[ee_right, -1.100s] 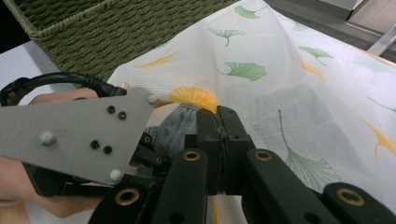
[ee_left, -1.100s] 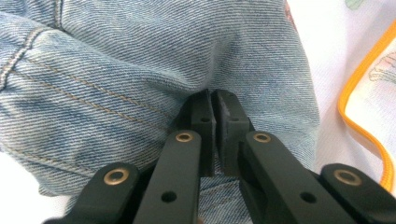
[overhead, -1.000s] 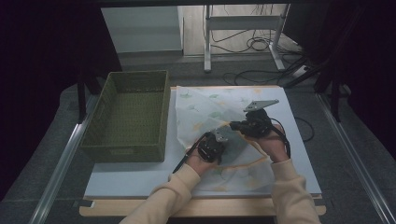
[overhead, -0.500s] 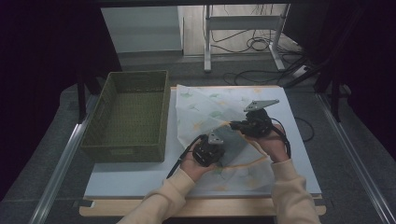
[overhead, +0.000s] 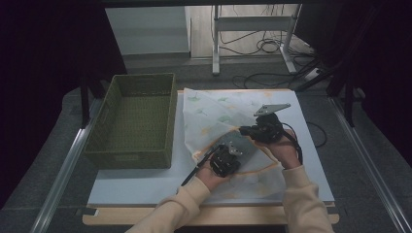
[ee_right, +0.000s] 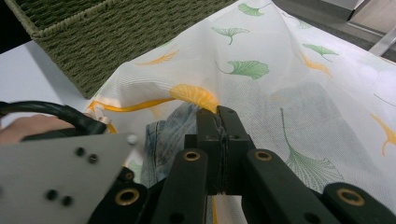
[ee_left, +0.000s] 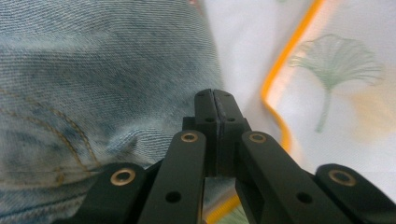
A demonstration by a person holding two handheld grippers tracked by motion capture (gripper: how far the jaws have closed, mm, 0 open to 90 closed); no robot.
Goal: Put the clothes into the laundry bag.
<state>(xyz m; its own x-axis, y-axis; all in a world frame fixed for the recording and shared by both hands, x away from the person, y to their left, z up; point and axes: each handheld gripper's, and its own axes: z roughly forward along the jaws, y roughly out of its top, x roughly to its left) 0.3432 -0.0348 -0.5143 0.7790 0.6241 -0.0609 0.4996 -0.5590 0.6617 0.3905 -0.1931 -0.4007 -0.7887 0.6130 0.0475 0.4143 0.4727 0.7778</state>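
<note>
On the table's white mat (overhead: 145, 187), the shut left gripper (overhead: 224, 161) has slid rightward over the cloth (overhead: 218, 109), beside the closed right gripper (overhead: 262, 130), well clear of the basket (overhead: 133, 121).

Basket left, cloth right, from where I sit.
The basket (overhead: 133, 119) stands on the table (overhead: 141, 187), just beside the cloth (overhead: 218, 109); jeans (ee_left: 93, 79) apparently lie under that cloth.

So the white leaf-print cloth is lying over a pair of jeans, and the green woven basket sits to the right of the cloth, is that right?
Not quite. In the high view the green woven basket sits to the left of the white leaf-print cloth, not the right. The rest holds: the right gripper view shows the cloth draped over the jeans.
</note>
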